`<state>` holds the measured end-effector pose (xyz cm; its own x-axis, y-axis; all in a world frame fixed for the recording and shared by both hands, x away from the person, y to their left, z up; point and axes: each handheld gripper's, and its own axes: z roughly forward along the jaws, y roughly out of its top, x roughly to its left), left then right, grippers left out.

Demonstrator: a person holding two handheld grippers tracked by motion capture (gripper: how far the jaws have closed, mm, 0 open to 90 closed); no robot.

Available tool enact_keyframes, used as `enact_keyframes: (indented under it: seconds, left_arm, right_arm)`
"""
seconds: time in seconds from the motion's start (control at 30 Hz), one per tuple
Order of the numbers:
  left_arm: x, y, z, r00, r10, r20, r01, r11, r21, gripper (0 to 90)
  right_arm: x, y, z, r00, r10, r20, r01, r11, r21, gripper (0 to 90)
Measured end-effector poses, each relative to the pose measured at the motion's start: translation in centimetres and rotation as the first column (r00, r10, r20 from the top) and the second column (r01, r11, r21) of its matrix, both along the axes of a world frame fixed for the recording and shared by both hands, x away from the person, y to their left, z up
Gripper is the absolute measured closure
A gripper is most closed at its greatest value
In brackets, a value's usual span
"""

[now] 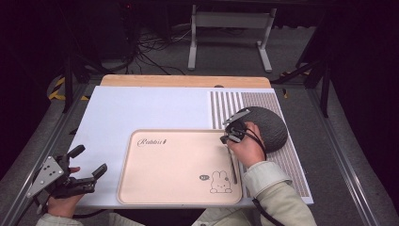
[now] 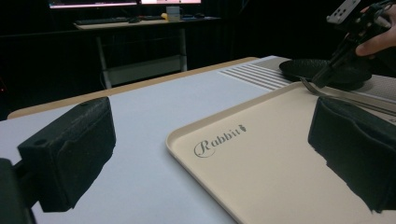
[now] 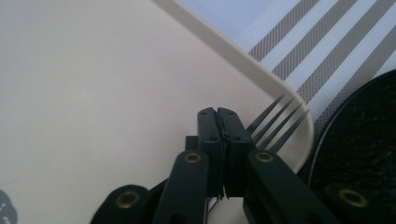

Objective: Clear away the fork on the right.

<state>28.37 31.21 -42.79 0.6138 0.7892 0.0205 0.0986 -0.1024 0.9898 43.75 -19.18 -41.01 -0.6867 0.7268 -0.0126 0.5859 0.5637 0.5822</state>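
A beige tray (image 1: pixel 160 188) printed with a rabbit lies on the white table mat. A metal fork (image 1: pixel 233 170) rests along the tray's right side, its tines (image 3: pixel 280 126) near the far right corner. My right gripper (image 1: pixel 228 143) points down over the fork's neck; its jaws stand pressed together (image 3: pixel 223 114) with the fork crossing between them. From the left gripper view the right gripper (image 2: pixel 321 80) meets the fork (image 2: pixel 345 97) at its head. My left gripper (image 1: pixel 89 161) rests open and empty at the table's near left corner, facing the tray (image 2: pixel 261 186).
A dark speckled bowl (image 1: pixel 266 125) sits on a striped placemat (image 1: pixel 226 106) just right of the tray, close behind my right hand; it also appears as the bowl (image 3: pixel 364 149) beside the tray corner. Bare white mat (image 1: pixel 141 108) stretches behind the tray.
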Motion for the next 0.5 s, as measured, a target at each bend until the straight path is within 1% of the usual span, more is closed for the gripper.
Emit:
enact_keyframes:
  seconds: [0.03,0.07,0.13,0.17,0.23,0.3,0.4,0.43,0.5]
  left_arm:
    - [0.0,0.0,0.0,1.0,0.0,-0.001,0.0,1.0,-0.001,1.6]
    - [0.0,0.0,0.0,1.0,-0.001,-0.001,0.001,1.0,-0.001,1.6]
    - [0.0,-0.1,0.0,1.0,-0.002,-0.001,0.002,1.0,0.0,1.6]
    - [0.0,-0.1,0.0,1.0,-0.002,0.0,0.002,1.0,0.0,1.6]
    - [0.0,-0.1,0.0,1.0,0.001,-0.001,-0.001,1.0,-0.001,1.6]
    - [0.0,0.0,0.0,1.0,0.0,-0.004,0.0,1.0,-0.002,1.6]
    - [0.0,-0.1,0.0,1.0,-0.001,-0.002,0.001,1.0,0.0,1.6]
    - [0.0,-0.1,0.0,1.0,-0.001,-0.003,0.001,1.0,0.0,1.6]
    - [0.0,-0.1,0.0,1.0,0.001,-0.004,-0.001,1.0,0.0,1.6]
  right_arm:
    - [-0.2,-0.3,0.6,0.9993,-0.003,0.038,0.003,1.0,0.006,71.7]
    - [-0.3,-0.6,0.9,0.9982,-0.005,0.061,0.004,0.9999,0.016,67.9]
    - [-0.6,-1.1,1.5,0.9959,0.001,0.091,-0.005,0.9989,0.046,60.2]
    - [-0.8,-1.4,1.8,0.9937,0.0,0.112,-0.008,0.9978,0.066,53.5]
    - [-1.2,-2.0,2.2,0.9896,0.01,0.144,-0.023,0.9957,0.089,45.6]
    - [-1.7,-2.6,2.7,0.9829,0.006,0.184,-0.029,0.9923,0.121,35.9]
    - [-2.4,-3.7,3.3,0.9755,-0.009,0.22,-0.027,0.9864,0.162,27.0]
    - [-2.7,-4.2,3.5,0.9714,-0.019,0.237,-0.025,0.983,0.182,24.1]
    - [-3.2,-5.0,3.8,0.9646,-0.03,0.262,-0.025,0.9785,0.205,20.7]
